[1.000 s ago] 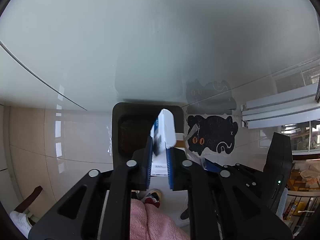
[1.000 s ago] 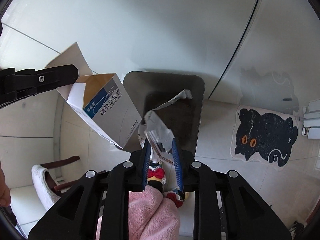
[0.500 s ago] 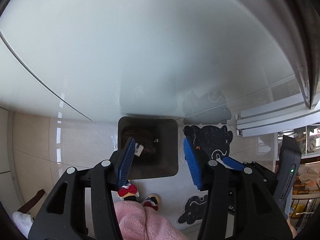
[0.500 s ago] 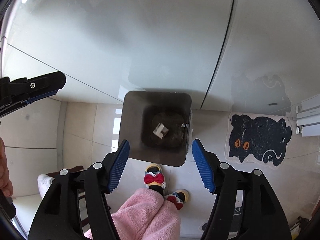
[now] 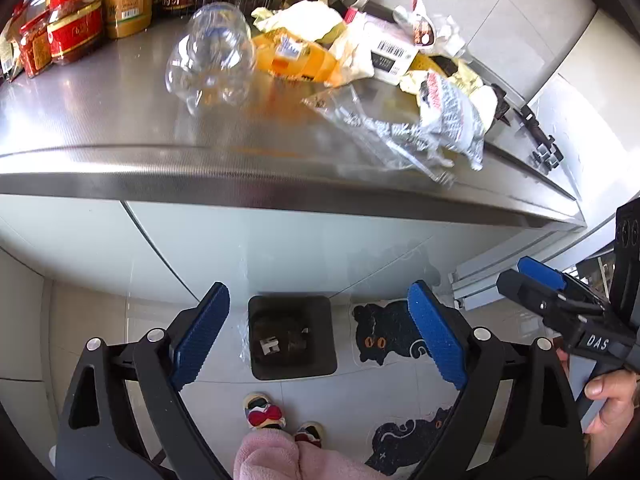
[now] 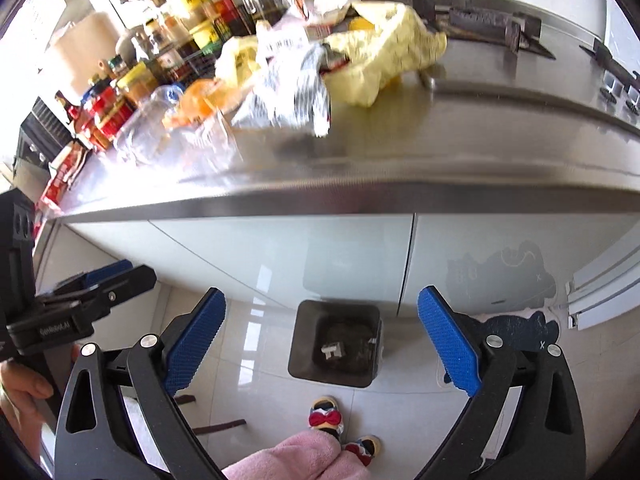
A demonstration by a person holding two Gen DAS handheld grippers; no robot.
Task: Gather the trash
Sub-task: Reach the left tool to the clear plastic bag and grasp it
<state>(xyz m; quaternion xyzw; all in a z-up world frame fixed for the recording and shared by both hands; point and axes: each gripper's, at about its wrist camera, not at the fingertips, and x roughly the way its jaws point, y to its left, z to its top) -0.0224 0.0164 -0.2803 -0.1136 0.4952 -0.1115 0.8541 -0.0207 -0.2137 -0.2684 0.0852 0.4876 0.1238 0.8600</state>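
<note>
**Both tools empty, trash pile left on counter**

Trash pile [image 5: 360, 52] sits on the steel counter [image 5: 120, 120], toward its far right: yellow crumpled wrappers [image 6: 384, 48], an orange packet [image 5: 296, 60], a box with a barcode [image 5: 390, 56], a printed silver-white wrapper [image 5: 448, 116], a clear plastic film near the front edge, and a clear plastic bottle [image 5: 212, 52] lying on its side left of the pile. Jars and sauce bottles [image 5: 76, 28] line the far left; not trash by the look of it.

Dark bin [image 5: 291, 336] stands on the floor below the counter, in front of the cabinet, with a few pale scraps [image 6: 332, 350] inside. A black cat mat [image 5: 384, 336] lies just right of it.

Left tool [image 5: 318, 332]: jaws opening wide, nothing between them. Right tool [image 6: 320, 344]: same, opening wide, empty.

Progress, as a judgement: early to midway. Some pieces are in the bin, most of the pile is untouched. Left to do: pick up the wrappers, film, box and bottle, then drop each in the bin.
</note>
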